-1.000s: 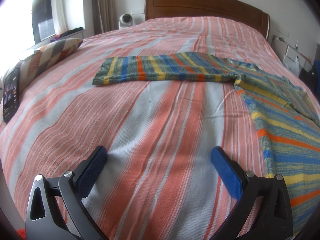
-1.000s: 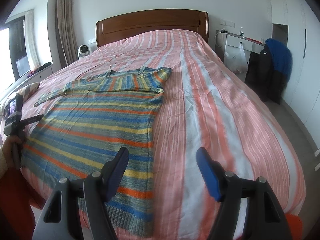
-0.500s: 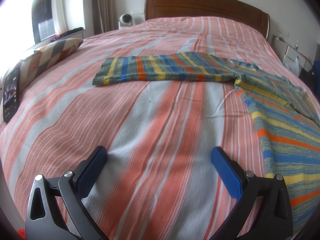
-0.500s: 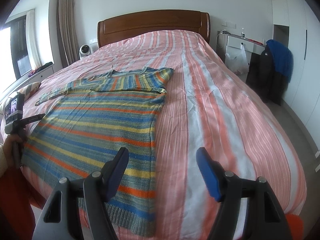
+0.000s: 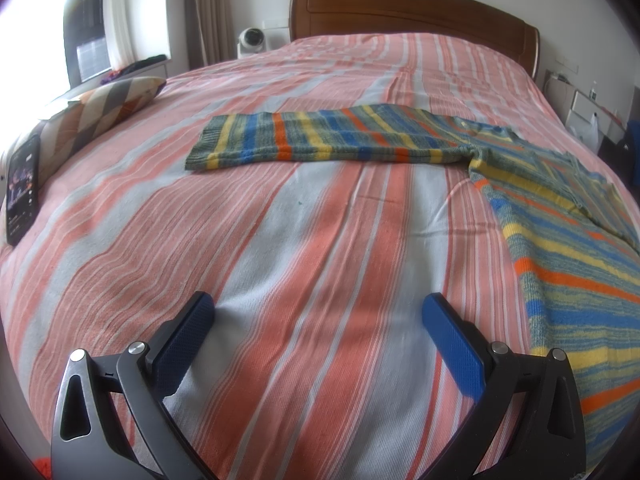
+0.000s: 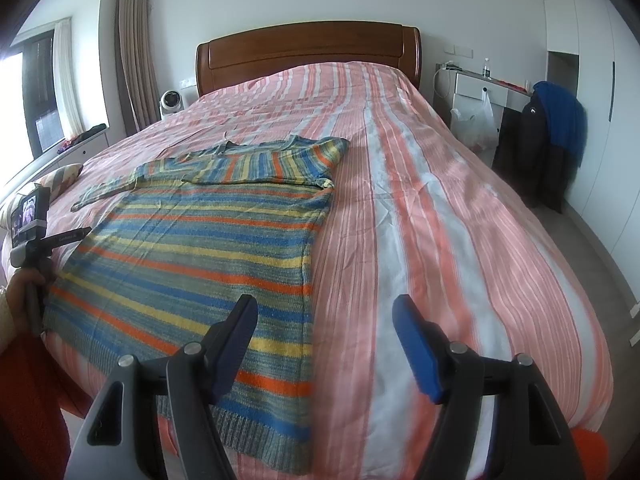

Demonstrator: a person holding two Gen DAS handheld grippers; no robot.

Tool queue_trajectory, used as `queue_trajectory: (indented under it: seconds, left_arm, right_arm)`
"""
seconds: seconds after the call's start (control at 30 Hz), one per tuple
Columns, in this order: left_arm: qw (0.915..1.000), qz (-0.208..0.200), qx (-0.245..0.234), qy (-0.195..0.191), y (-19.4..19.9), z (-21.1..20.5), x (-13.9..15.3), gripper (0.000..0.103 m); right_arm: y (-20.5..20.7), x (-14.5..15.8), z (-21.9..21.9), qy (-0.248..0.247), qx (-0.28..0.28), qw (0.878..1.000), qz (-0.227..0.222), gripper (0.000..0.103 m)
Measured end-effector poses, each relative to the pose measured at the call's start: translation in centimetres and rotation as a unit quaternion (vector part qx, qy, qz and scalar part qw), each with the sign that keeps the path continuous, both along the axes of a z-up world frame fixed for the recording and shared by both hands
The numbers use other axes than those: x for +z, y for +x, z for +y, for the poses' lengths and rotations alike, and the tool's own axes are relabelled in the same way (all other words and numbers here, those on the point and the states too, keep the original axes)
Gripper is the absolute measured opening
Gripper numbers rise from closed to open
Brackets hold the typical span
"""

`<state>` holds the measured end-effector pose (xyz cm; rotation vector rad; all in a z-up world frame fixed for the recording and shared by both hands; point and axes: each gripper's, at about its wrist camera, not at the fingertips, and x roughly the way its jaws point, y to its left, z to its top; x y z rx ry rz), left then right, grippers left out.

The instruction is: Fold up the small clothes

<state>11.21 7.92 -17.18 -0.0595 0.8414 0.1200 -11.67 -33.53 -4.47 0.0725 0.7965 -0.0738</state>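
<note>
A striped knit sweater (image 6: 208,248) in blue, yellow, orange and grey-green lies flat on the bed. Its right sleeve (image 6: 276,160) is folded across the chest. Its left sleeve (image 5: 320,136) lies stretched out sideways on the bedspread. My left gripper (image 5: 318,316) is open and empty, above bare bedspread, short of that sleeve, with the sweater body (image 5: 580,264) to its right. My right gripper (image 6: 324,320) is open and empty, above the sweater's right edge near the hem. The other gripper and the hand holding it (image 6: 28,264) show at the left.
The bed has a pink, white and orange striped bedspread (image 6: 440,220) and a wooden headboard (image 6: 308,52). A patterned pillow (image 5: 104,112) and a phone (image 5: 22,188) lie at the bed's left edge. A nightstand (image 6: 480,92) and a chair with dark clothes (image 6: 548,136) stand to the right.
My right gripper has drifted slightly, so the sweater sits a little further right in its view. The left gripper and the sweater have not moved.
</note>
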Motion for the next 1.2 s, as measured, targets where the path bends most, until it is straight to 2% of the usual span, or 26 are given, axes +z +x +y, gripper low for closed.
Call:
queue_trajectory:
  seconds: [0.27,0.33,0.4,0.47,0.53,0.7,0.77,0.87,0.93,1.07,1.13,1.17,1.2]
  left_arm:
    - [1.0000,0.003,-0.002,0.002,-0.1,0.0,0.0,0.103]
    - [0.9999,0.013,-0.006,0.001,0.0,0.1,0.1,0.103]
    - [0.9991,0.039,-0.016,-0.010,0.4,0.4,0.6,0.103]
    - [0.9956,0.067,-0.045,-0.047,0.9,1.2,1.8,0.103]
    - [0.9922,0.065,-0.061,-0.087,1.2,2.5,3.4,0.102]
    - [0.9853,0.032,-0.021,-0.166,5.5,10.6,8.8,0.102]
    - [0.9806,0.046,0.002,-0.190,8.8,14.3,9.1,0.102]
    - [0.9732,0.102,0.035,-0.203,13.8,17.9,7.0,0.101]
    - [0.9705,0.119,0.048,-0.204,15.7,18.7,5.7,0.087]
    - [0.9717,0.158,0.059,-0.165,18.4,17.6,2.5,0.084]
    - [0.9731,0.161,0.073,-0.147,18.5,16.7,1.5,0.081]
    - [0.9764,0.154,0.078,-0.131,18.7,16.2,1.4,0.076]
    - [0.9795,0.146,0.071,-0.120,18.7,15.6,1.6,0.040]
  right_arm:
    - [-0.1,0.1,0.1,0.001,0.000,1.000,0.001,0.070]
    - [-0.1,0.1,0.1,0.000,0.000,1.000,0.001,0.070]
    - [-0.1,0.1,0.1,0.000,0.000,1.000,0.002,0.070]
    - [-0.1,0.1,0.0,0.000,0.000,1.000,0.001,0.070]
    - [-0.2,0.2,0.0,-0.002,-0.002,1.000,-0.003,0.070]
    - [-0.2,-0.2,-0.1,0.000,0.001,1.000,0.001,0.070]
    - [0.0,-0.4,-0.1,0.002,0.004,1.000,0.003,0.070]
    - [0.2,-0.5,0.1,0.004,0.008,1.000,0.006,0.070]
    - [0.3,-0.6,0.2,0.003,0.011,1.000,0.009,0.070]
    - [0.3,-0.9,0.6,-0.007,0.017,1.000,0.016,0.070]
    - [0.3,-1.1,0.7,-0.012,0.019,1.000,0.020,0.070]
    - [0.3,-1.2,0.7,-0.012,0.020,0.999,0.023,0.070]
    - [0.4,-1.3,0.7,-0.011,0.021,0.999,0.025,0.070]
